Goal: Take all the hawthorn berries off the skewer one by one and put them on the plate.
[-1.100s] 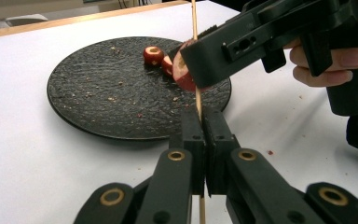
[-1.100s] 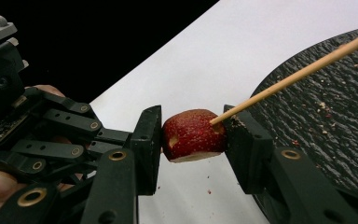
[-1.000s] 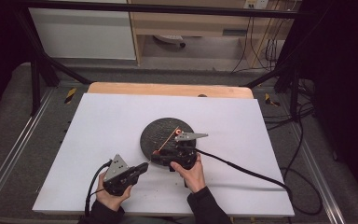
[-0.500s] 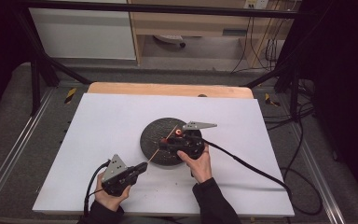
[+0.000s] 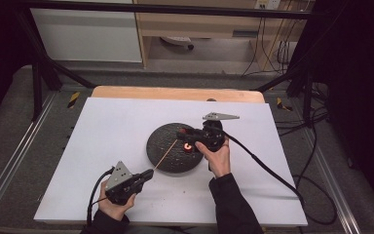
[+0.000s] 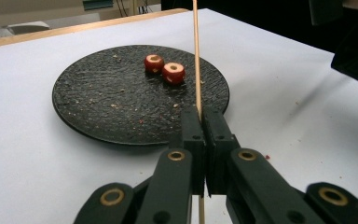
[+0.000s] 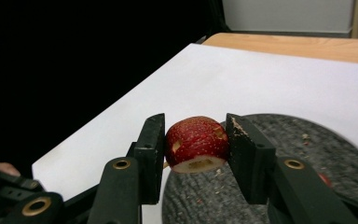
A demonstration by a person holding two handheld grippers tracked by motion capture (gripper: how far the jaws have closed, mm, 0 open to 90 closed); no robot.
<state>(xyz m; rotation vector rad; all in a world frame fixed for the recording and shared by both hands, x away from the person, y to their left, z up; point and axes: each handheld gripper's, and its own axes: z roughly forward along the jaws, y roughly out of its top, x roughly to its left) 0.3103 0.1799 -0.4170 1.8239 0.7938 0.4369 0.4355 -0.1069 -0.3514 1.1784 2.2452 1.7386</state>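
two more fruit pieces (image 6: 164,68) on plate (image 6: 98,107)

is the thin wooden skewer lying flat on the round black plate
No, the left gripper holds the thin wooden skewer clamped between its shut jaws, so it rises above the round black plate instead of lying on it.

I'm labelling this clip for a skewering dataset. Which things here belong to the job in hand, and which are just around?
In the job:
- wooden skewer, clamped in the left gripper
- red fruit piece, clamped in the right gripper
- two more cored pieces
- black plate under them

Just around:
- white table cover
- floor cables
- crumbs
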